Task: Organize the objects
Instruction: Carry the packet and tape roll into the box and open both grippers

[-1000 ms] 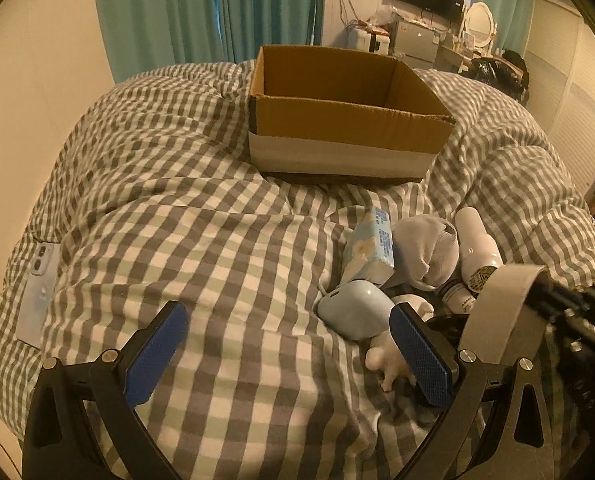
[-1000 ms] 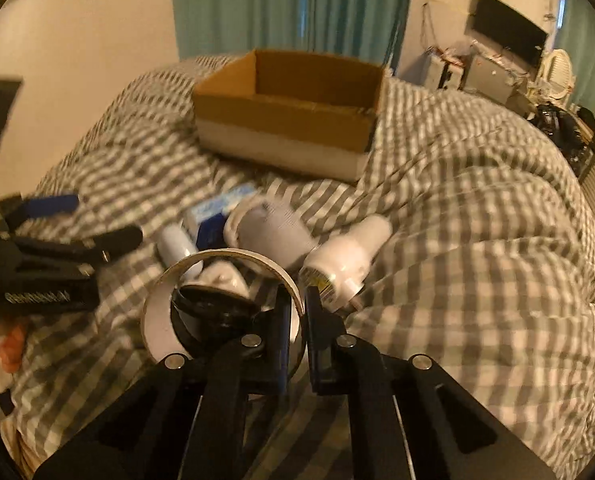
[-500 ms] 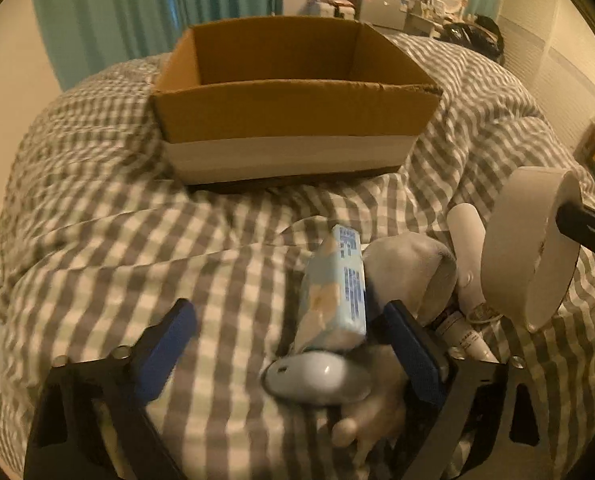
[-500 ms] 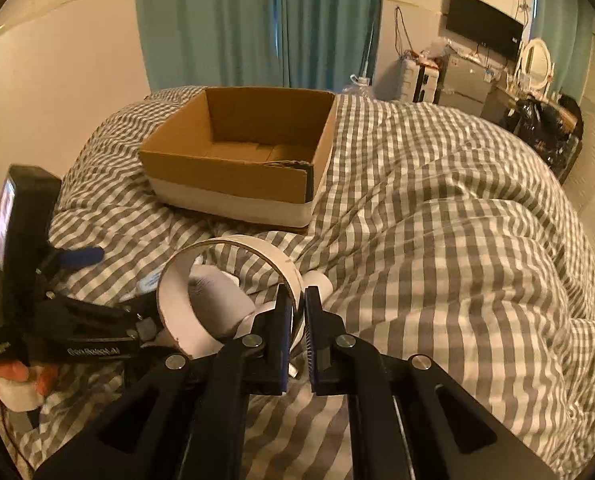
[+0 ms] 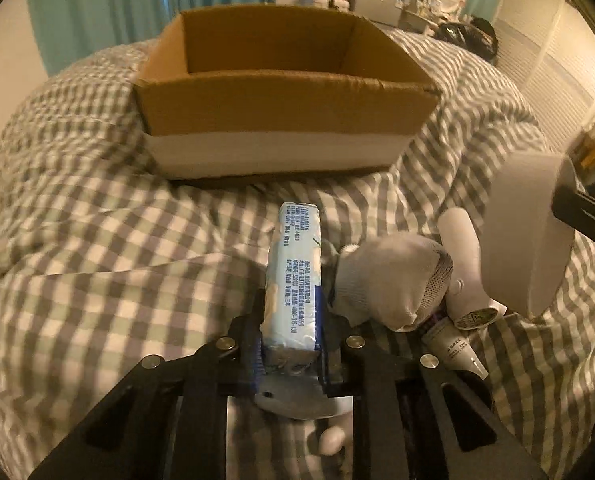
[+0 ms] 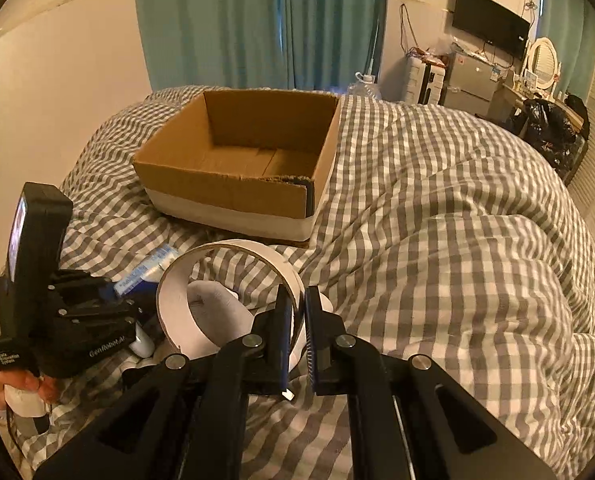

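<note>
My left gripper (image 5: 290, 344) is shut on a light blue tissue pack (image 5: 295, 276) that points toward an open, empty cardboard box (image 5: 281, 92) on the checked duvet. In the right wrist view the left gripper (image 6: 109, 300) sits low at the left with the tissue pack (image 6: 147, 270) in it. My right gripper (image 6: 297, 316) is shut on the rim of a white tape ring (image 6: 225, 292) and holds it above the bed; the ring also shows in the left wrist view (image 5: 525, 232). The box (image 6: 245, 164) lies ahead of it.
A grey sock (image 5: 389, 280), a white bottle (image 5: 463, 264), a small tube (image 5: 453, 344) and a pale blue mouse (image 5: 293, 396) lie in a pile on the duvet (image 5: 97, 264). Teal curtains and a cluttered desk (image 6: 477, 76) stand behind the bed.
My left gripper has moved forward and closed on the tissue pack. My right gripper has lifted the tape ring higher, off the pile.
</note>
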`<state>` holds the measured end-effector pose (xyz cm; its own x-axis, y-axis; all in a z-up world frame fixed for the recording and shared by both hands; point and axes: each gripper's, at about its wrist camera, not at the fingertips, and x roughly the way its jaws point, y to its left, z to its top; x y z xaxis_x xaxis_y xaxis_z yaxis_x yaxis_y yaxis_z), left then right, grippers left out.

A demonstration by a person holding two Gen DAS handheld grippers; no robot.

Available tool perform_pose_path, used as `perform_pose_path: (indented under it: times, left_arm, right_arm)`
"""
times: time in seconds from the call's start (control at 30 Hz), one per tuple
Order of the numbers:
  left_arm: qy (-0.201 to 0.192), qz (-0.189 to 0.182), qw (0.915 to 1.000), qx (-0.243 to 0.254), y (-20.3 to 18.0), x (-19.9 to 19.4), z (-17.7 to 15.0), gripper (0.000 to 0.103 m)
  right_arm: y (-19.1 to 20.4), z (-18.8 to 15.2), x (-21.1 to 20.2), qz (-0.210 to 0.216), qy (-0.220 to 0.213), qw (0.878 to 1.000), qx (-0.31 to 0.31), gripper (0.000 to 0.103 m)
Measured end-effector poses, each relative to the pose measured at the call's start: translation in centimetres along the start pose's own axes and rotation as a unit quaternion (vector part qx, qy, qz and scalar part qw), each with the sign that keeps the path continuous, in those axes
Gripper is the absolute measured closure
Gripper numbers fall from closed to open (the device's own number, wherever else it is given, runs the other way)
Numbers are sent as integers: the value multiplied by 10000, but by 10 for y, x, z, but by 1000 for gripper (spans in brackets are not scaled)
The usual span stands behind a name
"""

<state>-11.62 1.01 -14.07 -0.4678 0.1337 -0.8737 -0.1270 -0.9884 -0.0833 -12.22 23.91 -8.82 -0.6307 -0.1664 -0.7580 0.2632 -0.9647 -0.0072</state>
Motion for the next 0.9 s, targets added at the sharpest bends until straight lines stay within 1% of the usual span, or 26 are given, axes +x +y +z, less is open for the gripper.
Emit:
perform_pose_path:
  times: [0.1,0.17,0.27,0.37,0.43,0.5,0.6,0.7,0.77,0.9]
  left_arm:
    - [-118,41,9999,-89,6,-18,0,84]
    - [-271,138,9995,-40,7,-34,3,84]
    - [-518,237,9984,-26,10,-59,11,84]
    - [-660,181,9976,-92,12,-76,29,84]
    - [-725,89,9972,-169,18,-84,41,84]
    - [-778,76,9965,-280,26,-90,57,83]
    - [-829,75,9958,-393,33,-91,79,84]
    - [-909,104,9949,-432,40,-91,100,84]
    - [-937,113,9947,-404,42,-89,117,83]
    - [-1002,93,9946,-272,42,-79,147,83]
  right_arm:
    - [0,5,-15,101,-97,9999,27,97]
    - [1,12,-25,158,-190,9997,23,97]
    - [5,25,-45,35,-383,9992,-100,97]
    - [7,43,-62,6,-573,9982,-154,97]
    - [7,59,-71,-50,-699,9974,-193,97]
    - [6,78,-78,-104,-808,9964,-213,97]
    - [3,103,-78,-104,-868,9959,-227,97]
    - [3,125,-68,-100,-844,9960,-260,97]
    - [5,137,-55,-99,-795,9963,-315,97]
    - [10,155,-27,59,-735,9967,-339,97]
